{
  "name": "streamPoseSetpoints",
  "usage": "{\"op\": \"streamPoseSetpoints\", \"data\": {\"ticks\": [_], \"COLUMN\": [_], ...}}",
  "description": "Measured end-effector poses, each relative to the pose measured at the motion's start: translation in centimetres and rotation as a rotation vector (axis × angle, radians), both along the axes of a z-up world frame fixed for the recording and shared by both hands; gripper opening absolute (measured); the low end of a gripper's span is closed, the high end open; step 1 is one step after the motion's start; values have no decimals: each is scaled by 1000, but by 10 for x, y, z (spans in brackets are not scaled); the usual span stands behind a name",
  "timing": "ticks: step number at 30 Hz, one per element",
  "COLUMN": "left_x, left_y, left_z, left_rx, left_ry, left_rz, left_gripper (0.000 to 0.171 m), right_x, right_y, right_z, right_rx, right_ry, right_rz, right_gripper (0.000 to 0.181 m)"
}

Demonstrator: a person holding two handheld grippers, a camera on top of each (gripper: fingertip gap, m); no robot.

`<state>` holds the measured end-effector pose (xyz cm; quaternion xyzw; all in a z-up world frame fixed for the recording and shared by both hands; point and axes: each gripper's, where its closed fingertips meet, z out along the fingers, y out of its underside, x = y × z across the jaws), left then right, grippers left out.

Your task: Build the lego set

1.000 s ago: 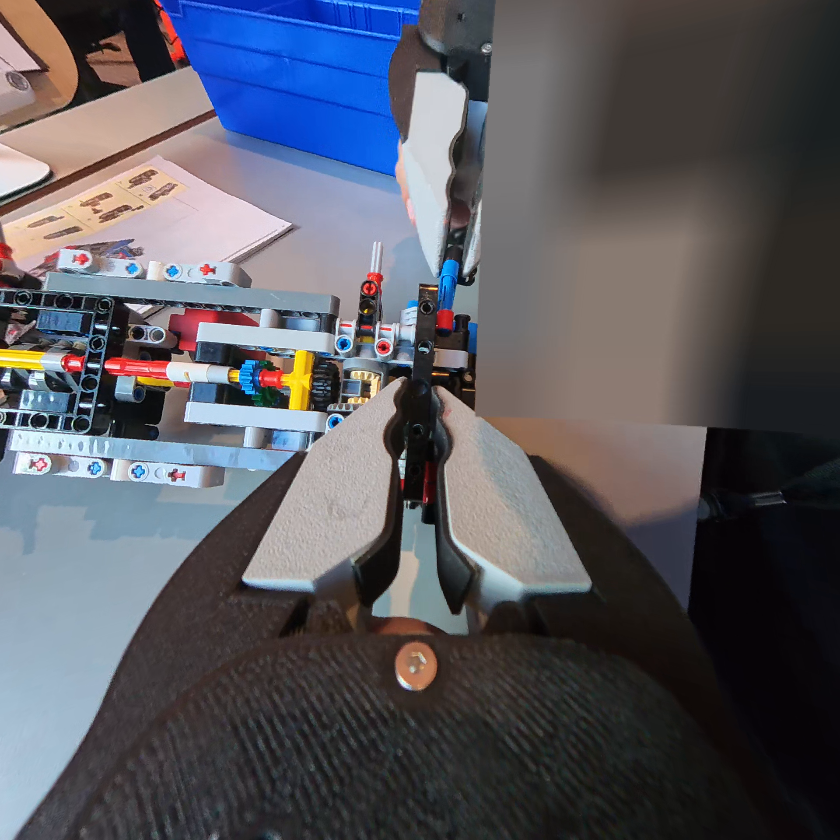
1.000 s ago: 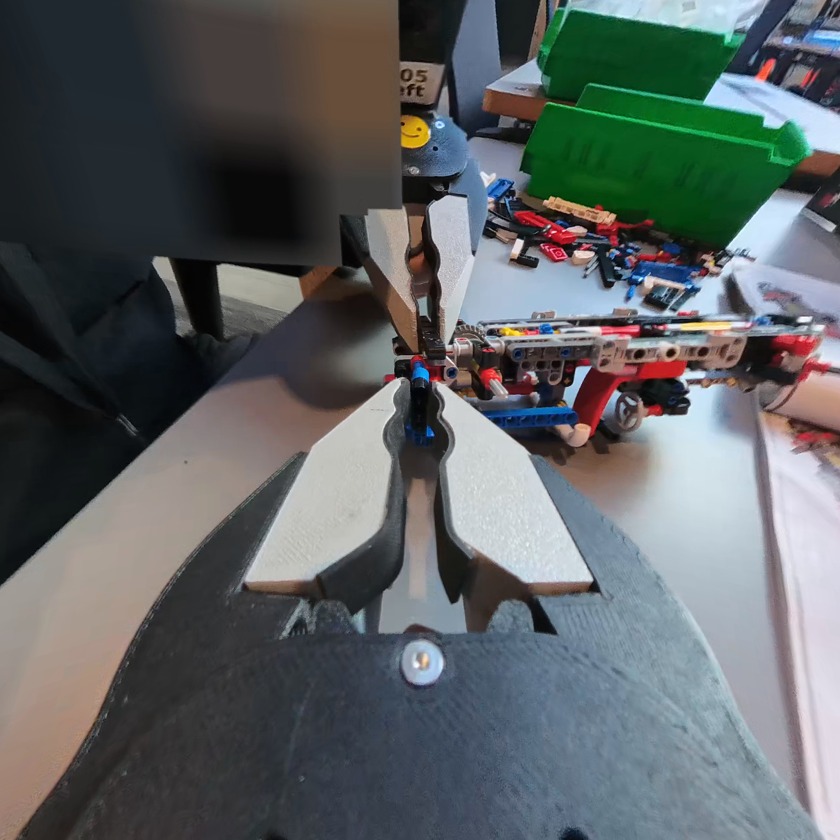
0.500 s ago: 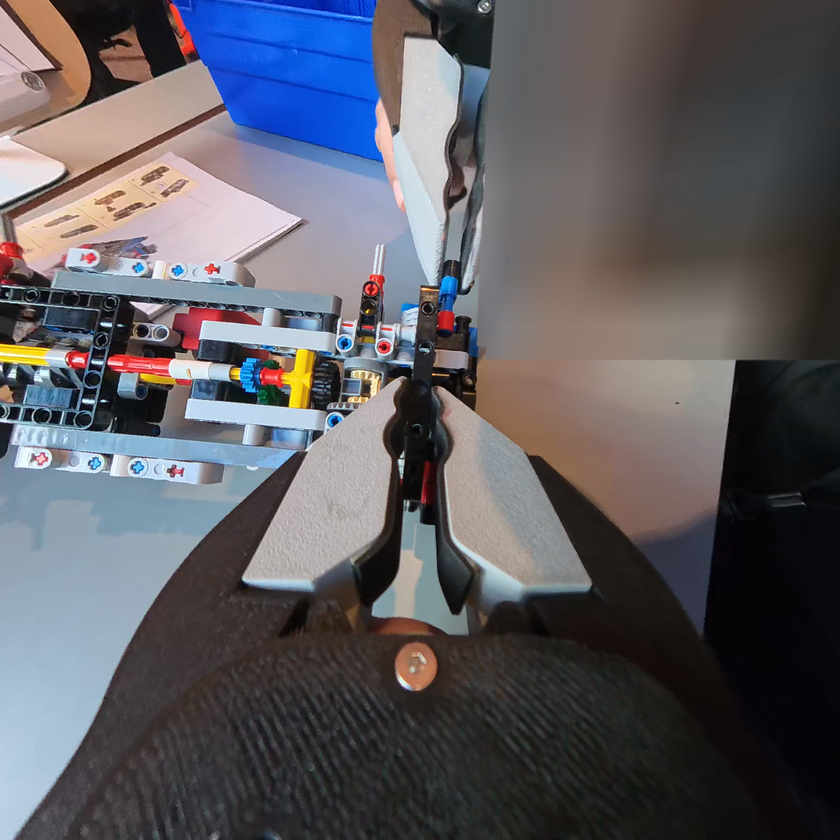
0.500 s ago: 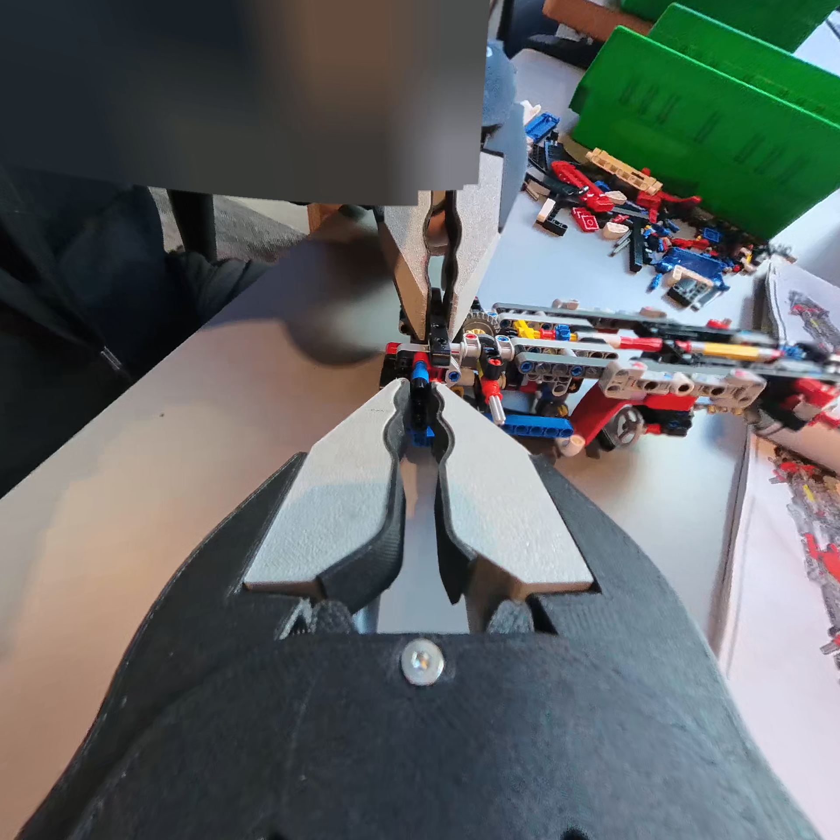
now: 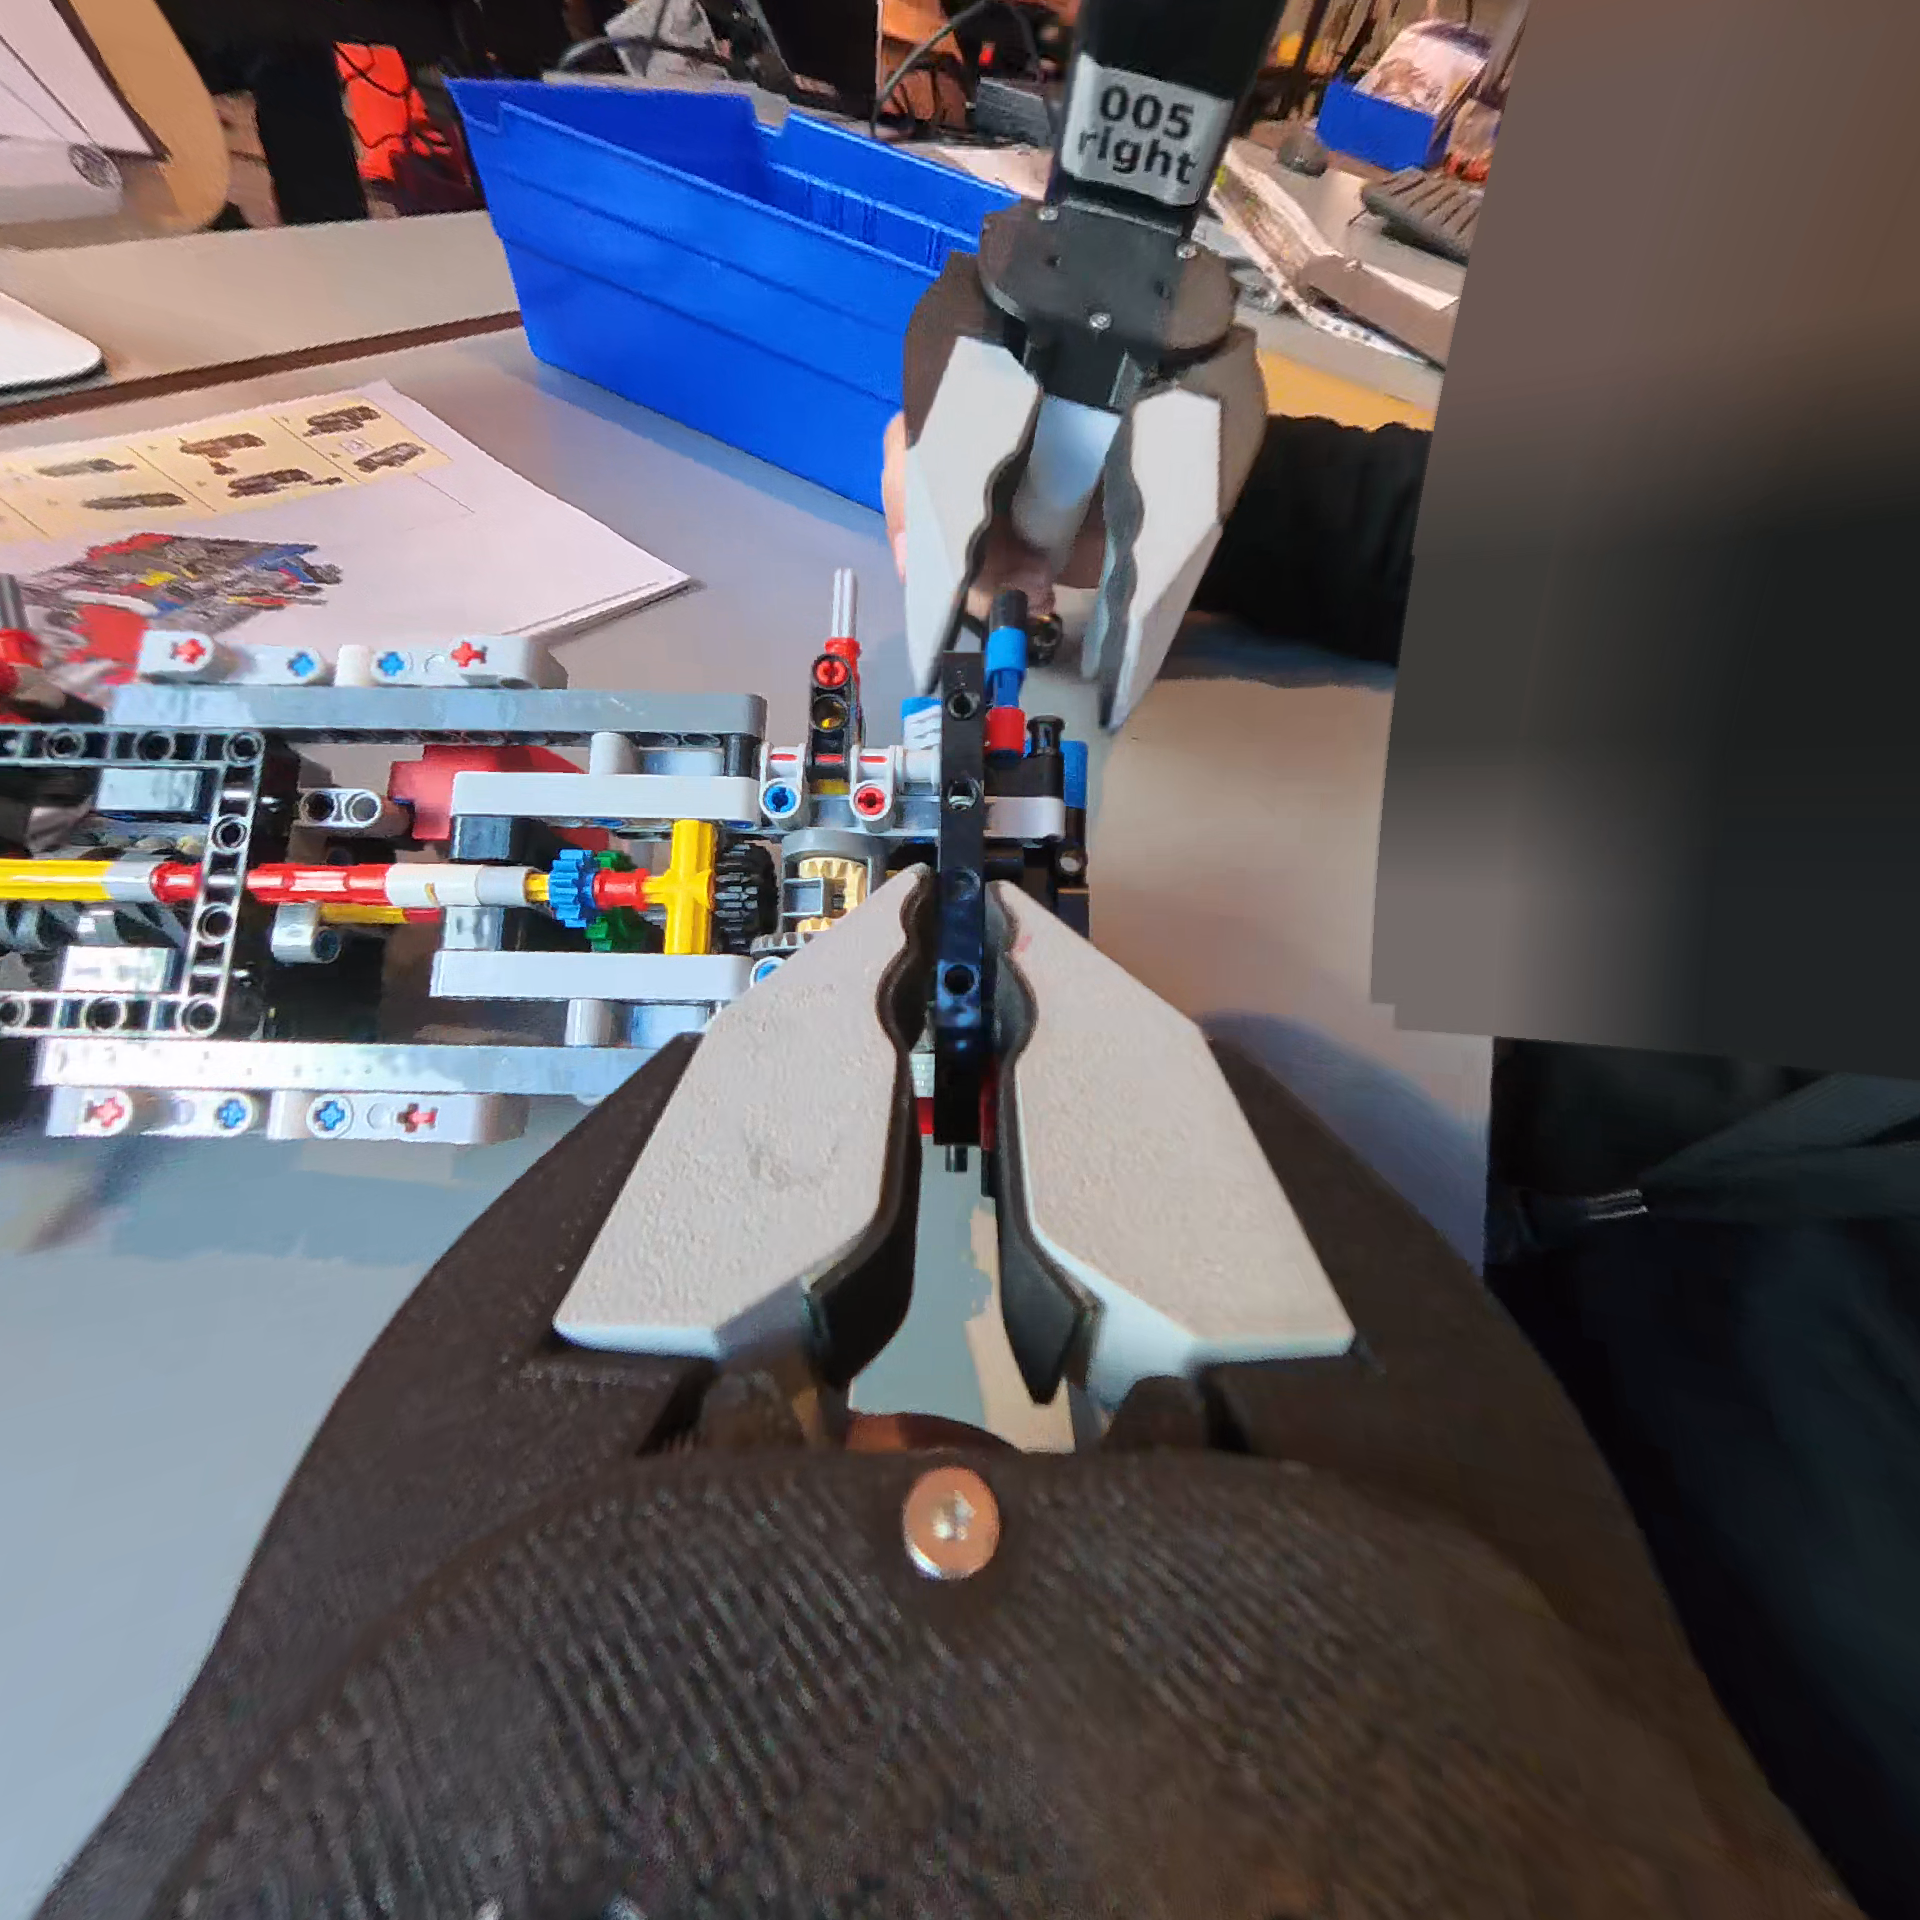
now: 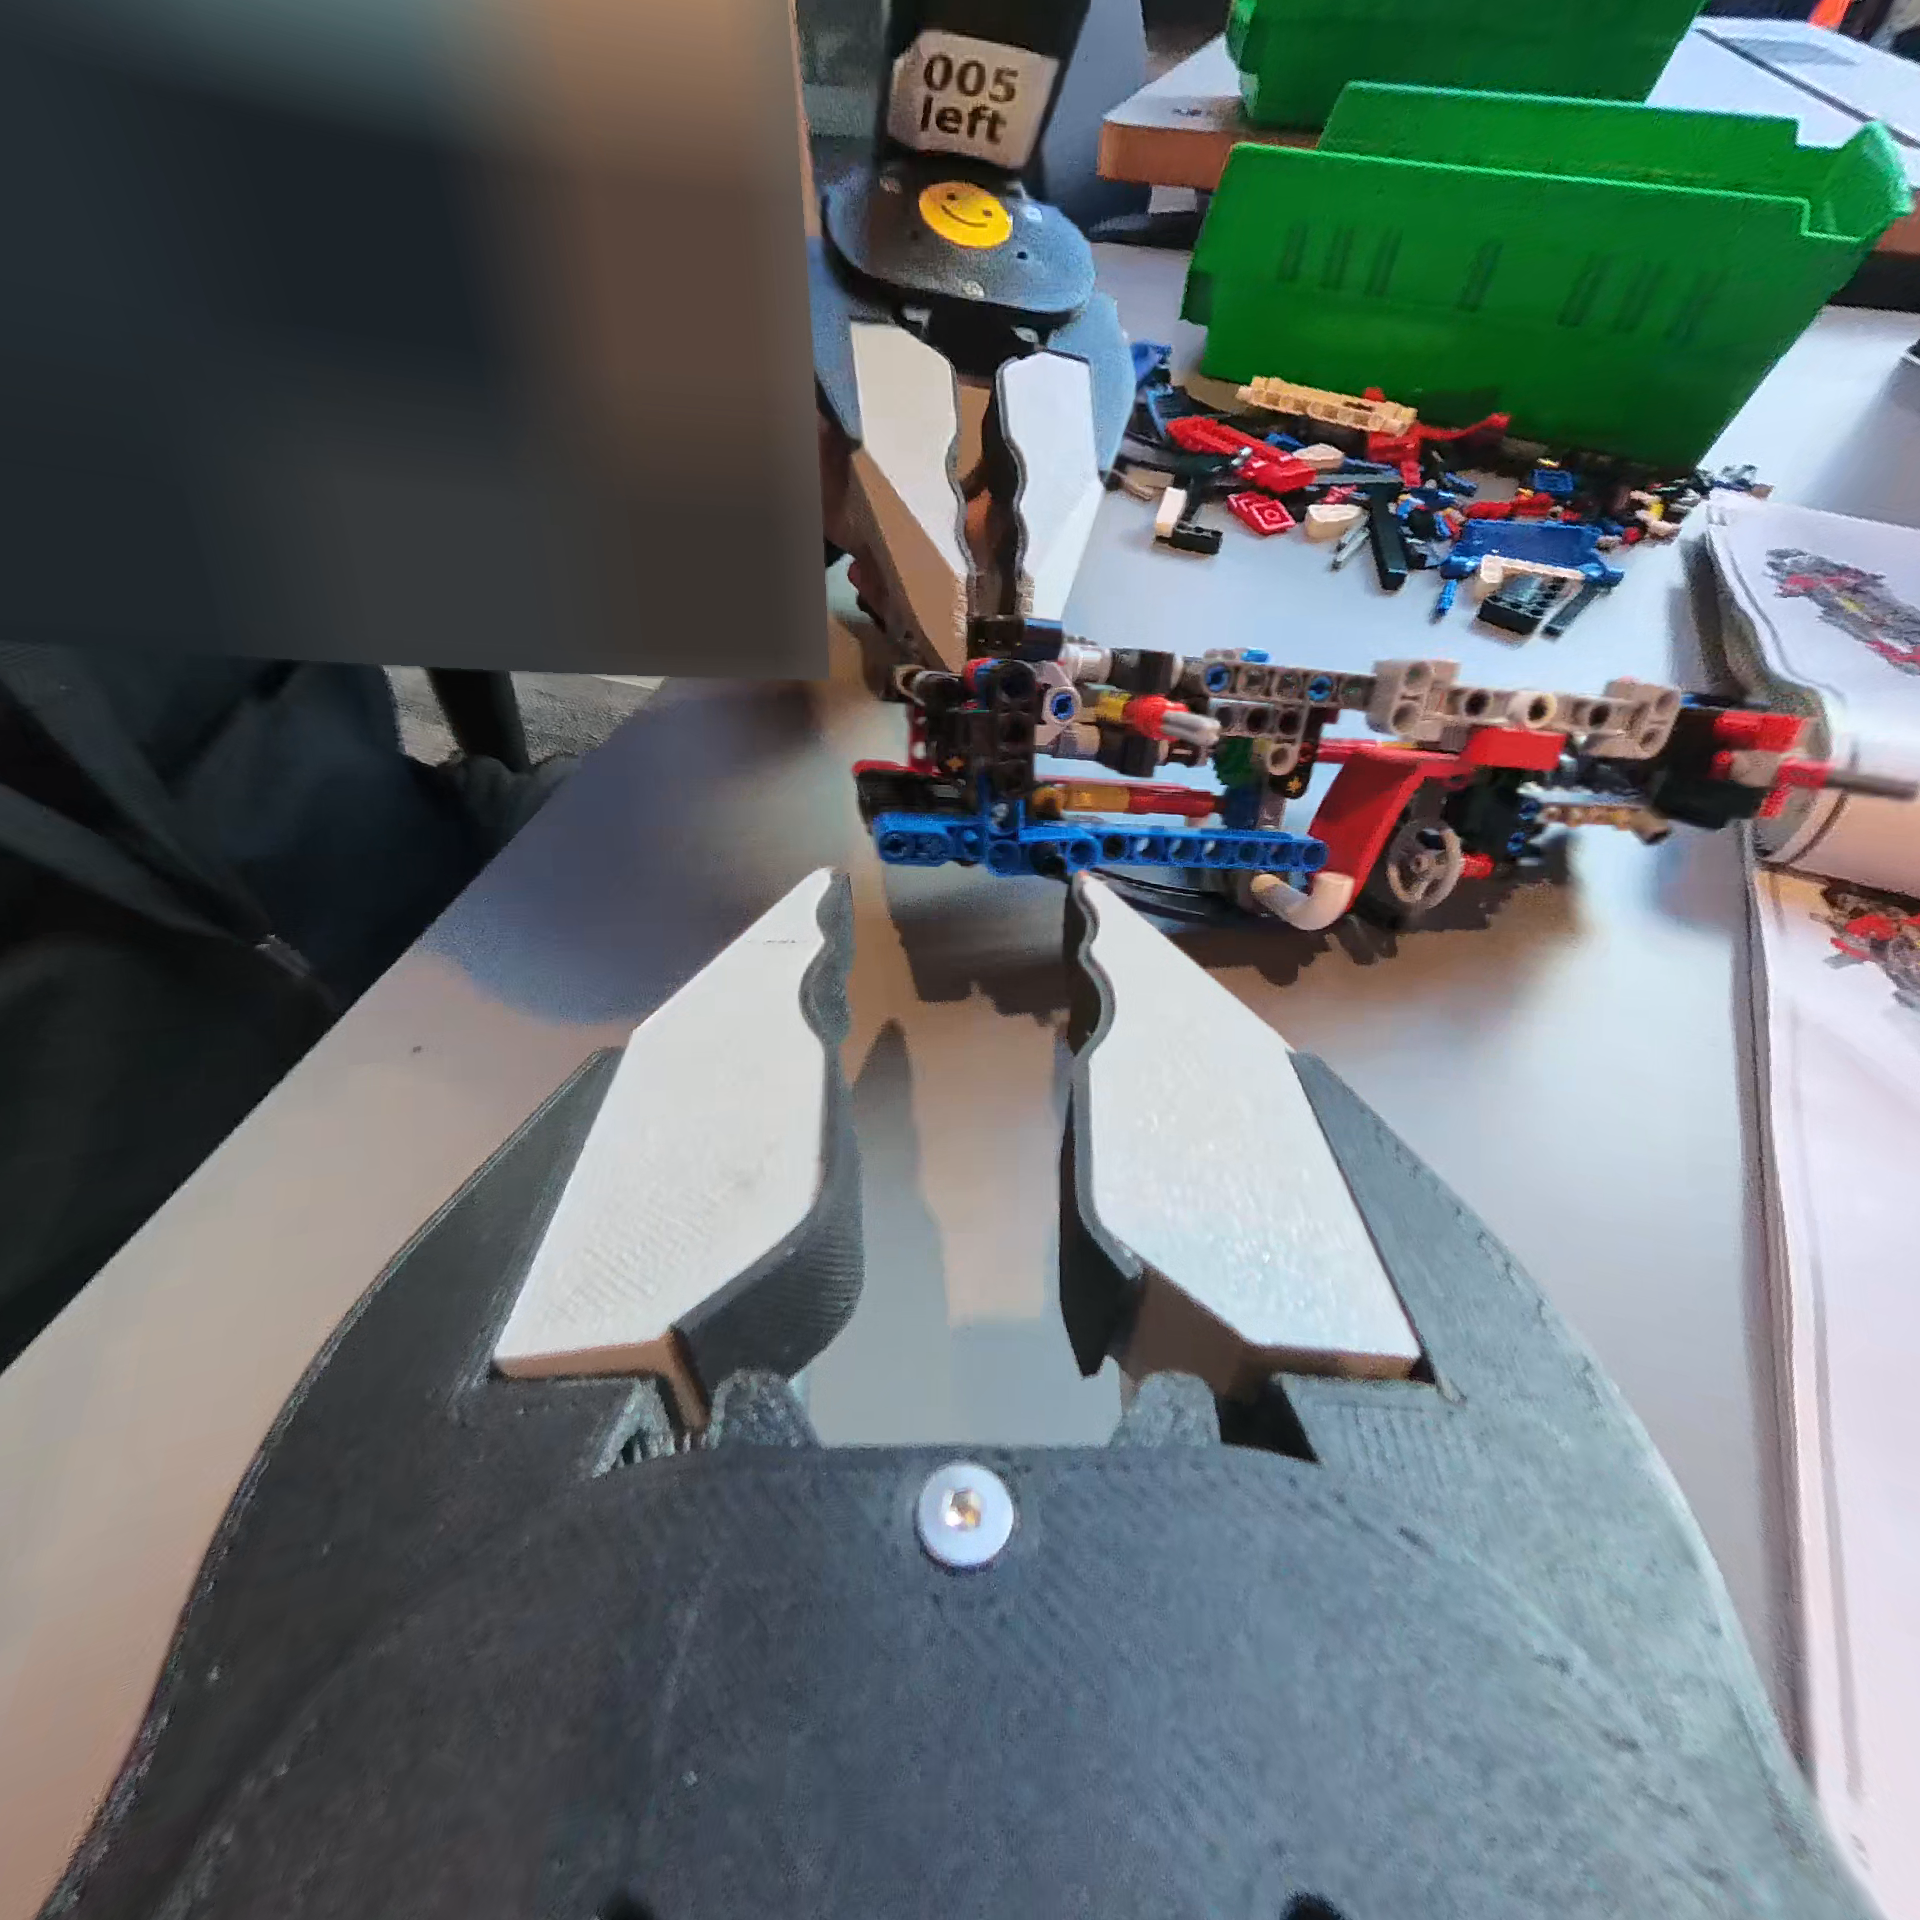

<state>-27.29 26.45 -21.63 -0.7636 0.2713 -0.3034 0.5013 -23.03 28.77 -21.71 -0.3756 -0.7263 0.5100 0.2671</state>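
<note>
The long multicoloured Technic-style lego chassis (image 5: 499, 862), all grey and black beams with a red and yellow axle down the middle, sits on the grey table (image 6: 1455, 1091) and looks maybe halfway built. The frame, gears and drive shaft are in, but there are no body panels yet. The left hand-held gripper (image 5: 956, 914) is clamped on the black studless beam (image 5: 961, 831) at the near end of that chassis, holding it steady. The right hand-held gripper (image 6: 956, 883) has its fingers spread with nothing between them, just off the same end by a small blue pin (image 5: 1005, 655) that looks seated. Beyond the chassis, a scattered pile of loose lego pieces (image 6: 1403, 499) lies by a green plastic bin (image 6: 1507, 260), so I'd guess plenty is left.
</note>
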Motion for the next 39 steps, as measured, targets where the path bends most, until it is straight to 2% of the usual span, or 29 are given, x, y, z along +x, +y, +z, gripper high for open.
{"op": "streamPoseSetpoints", "data": {"ticks": [3,7,10,11,13,16,21,24,32,33,35,37,39], "left_x": [0,2,2,1,0,-2,0,2,-2,-3,-4,-5,-7], "left_y": [-1,-5,-8,-9,-9,-8,-4,-6,-9,-10,-13,-17,-20], "left_z": [0,5,7,7,10,24,54,60,54,53,52,49,48], "left_rx": [-5,-4,-6,-14,-18,-15,8,-7,31,39,50,58,64], "left_ry": [-1,-1,-37,-52,-77,-140,-267,-344,-366,-371,-383,-385,-394], "left_rz": [-7,-17,-18,-13,1,26,20,-9,1,1,-2,-20,-25], "left_gripper": [4,4,4,4,4,4,5,5,5,5,4,4,4], "right_x": [-11,-13,-9,-8,-7,-4,-14,-16,-18,-16,-15,-18,-17], "right_y": [4,-2,-9,-9,-6,-7,-8,-17,-19,-21,-22,-18,-22], "right_z": [4,14,23,22,20,22,48,62,48,46,44,42,40], "right_rx": [7,-96,-133,-139,-161,-200,-94,-116,-184,-165,-92,-24,-12], "right_ry": [44,35,54,42,22,26,184,212,170,172,198,211,197], "right_rz": [-24,65,139,139,120,97,-21,-40,-158,-159,-180,-230,-203], "right_gripper": [36,34,13,16,34,50,62,53,47,44,22,44,50]}}
